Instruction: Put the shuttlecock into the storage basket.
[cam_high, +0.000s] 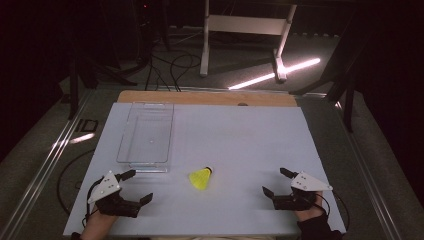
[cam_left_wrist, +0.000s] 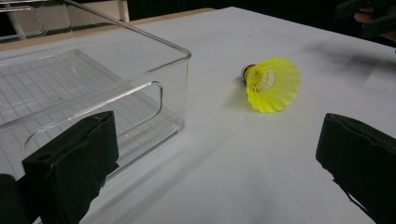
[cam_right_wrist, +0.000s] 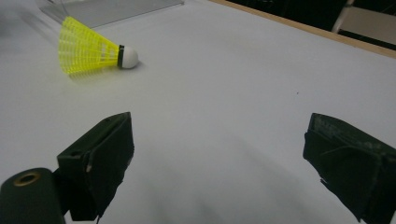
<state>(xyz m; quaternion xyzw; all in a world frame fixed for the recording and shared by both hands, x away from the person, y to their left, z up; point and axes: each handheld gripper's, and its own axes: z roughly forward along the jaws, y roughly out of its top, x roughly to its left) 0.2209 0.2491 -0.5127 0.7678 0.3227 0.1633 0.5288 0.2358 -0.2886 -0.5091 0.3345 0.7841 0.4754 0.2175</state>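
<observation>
The yellow shuttlecock (cam_high: 201, 178) lies on its side on the white table (cam_high: 240, 135), and this is where trouble could start. It is light and round in the skirt, so a jaw that brushes it before the other arrives would likely roll or skid it away. Pinching the mesh skirt hard could crush or bend it, and a grip on the small white cork tip might let it squirt out. If the clear tray (cam_high: 146, 134) is where it goes, a low carry could also knock the tray's near wall, which stands just beside the shuttlecock.

In the high view the left gripper (cam_high: 136, 186) rests at the near left of the table with its jaws spread wide and nothing between them. The right gripper (cam_high: 275, 181) sits at the near right, likewise wide open and empty.

The shuttlecock lies between the two, near the table's front middle, apart from both. From the left gripper it sits at about two o'clock; from the right gripper at about nine o'clock, somewhat farther off. In the left gripper view the shuttlecock (cam_left_wrist: 272, 84) shows ahead at about one o'clock, with the tray at ten o'clock. In the right gripper view the shuttlecock (cam_right_wrist: 91, 48) lies at about eleven o'clock, cork tip pointing right.
</observation>
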